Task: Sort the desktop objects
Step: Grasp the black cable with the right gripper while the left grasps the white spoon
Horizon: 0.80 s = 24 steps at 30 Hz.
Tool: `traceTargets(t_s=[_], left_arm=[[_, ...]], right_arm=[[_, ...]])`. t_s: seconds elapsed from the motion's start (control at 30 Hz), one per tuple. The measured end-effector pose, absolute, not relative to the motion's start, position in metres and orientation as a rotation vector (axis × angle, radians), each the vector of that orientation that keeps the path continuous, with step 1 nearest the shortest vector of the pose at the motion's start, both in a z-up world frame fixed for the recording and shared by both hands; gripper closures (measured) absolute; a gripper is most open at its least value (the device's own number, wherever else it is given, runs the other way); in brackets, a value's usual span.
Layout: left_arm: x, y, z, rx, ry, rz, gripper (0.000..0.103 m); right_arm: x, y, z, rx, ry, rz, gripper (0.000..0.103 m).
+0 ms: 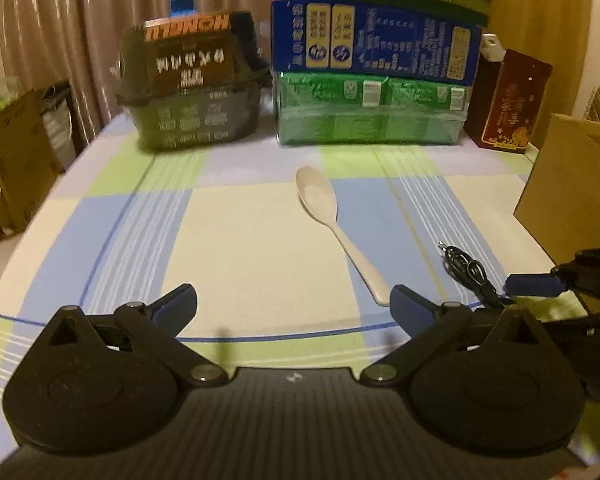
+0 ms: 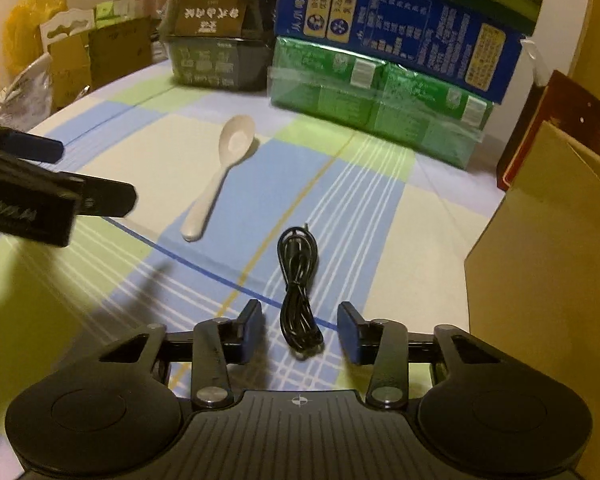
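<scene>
A white spoon [image 1: 332, 224] lies on the checked tablecloth, bowl away from me; it also shows in the right wrist view [image 2: 220, 172]. A coiled black cable [image 2: 300, 292] lies to its right, and shows in the left wrist view [image 1: 470, 276]. My left gripper [image 1: 294, 306] is open and empty, with the spoon's handle tip by its right finger. My right gripper [image 2: 300, 330] is open, its fingers on either side of the cable's near end, not touching it. The right gripper shows in the left wrist view [image 1: 540, 284]; the left gripper shows in the right wrist view [image 2: 92, 184].
At the table's back stand a black food box [image 1: 196, 88], a green pack [image 1: 374, 112] with a blue box [image 1: 376, 42] on it, and a dark red box [image 1: 508, 100]. A brown cardboard box [image 2: 548, 248] stands at the right edge. Bags and cartons sit beyond the left edge.
</scene>
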<state>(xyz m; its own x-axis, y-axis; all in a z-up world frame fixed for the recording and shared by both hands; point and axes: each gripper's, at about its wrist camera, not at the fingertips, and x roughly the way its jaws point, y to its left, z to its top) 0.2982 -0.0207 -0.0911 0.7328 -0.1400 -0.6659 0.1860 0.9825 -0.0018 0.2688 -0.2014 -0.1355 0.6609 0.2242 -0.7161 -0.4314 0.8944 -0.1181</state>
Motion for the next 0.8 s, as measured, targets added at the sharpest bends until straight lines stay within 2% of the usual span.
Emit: traceTargets(t_s=[0.17, 0.23, 0.33, 0.37, 0.47, 0.63, 0.8], left_arm=[[0.310, -0.022, -0.094, 0.030, 0.767, -0.191, 0.010], [0.312, -0.023, -0.097, 0.031, 0.766, -0.195, 0.013], [0.317, -0.025, -0.102, 0.027, 0.776, -0.214, 0.025], [0.318, -0.026, -0.103, 0.026, 0.774, -0.220, 0.029], [0.324, -0.030, -0.104, 0.025, 0.764, -0.237, 0.037], [0.336, -0.041, -0.105, 0.020, 0.736, -0.266, 0.038], [0.358, -0.048, -0.113, 0.008, 0.735, -0.279, 0.049]], right_arm=[[0.270, -0.197, -0.138, -0.303, 0.760, 0.388, 0.087], [0.271, -0.196, -0.138, -0.303, 0.762, 0.382, 0.088], [0.273, -0.200, -0.135, -0.266, 0.759, 0.363, 0.089], [0.274, -0.202, -0.133, -0.249, 0.751, 0.359, 0.100], [0.281, -0.206, -0.127, -0.202, 0.725, 0.329, 0.100], [0.295, -0.212, -0.129, -0.134, 0.743, 0.295, 0.100], [0.304, -0.213, -0.128, -0.092, 0.738, 0.288, 0.100]])
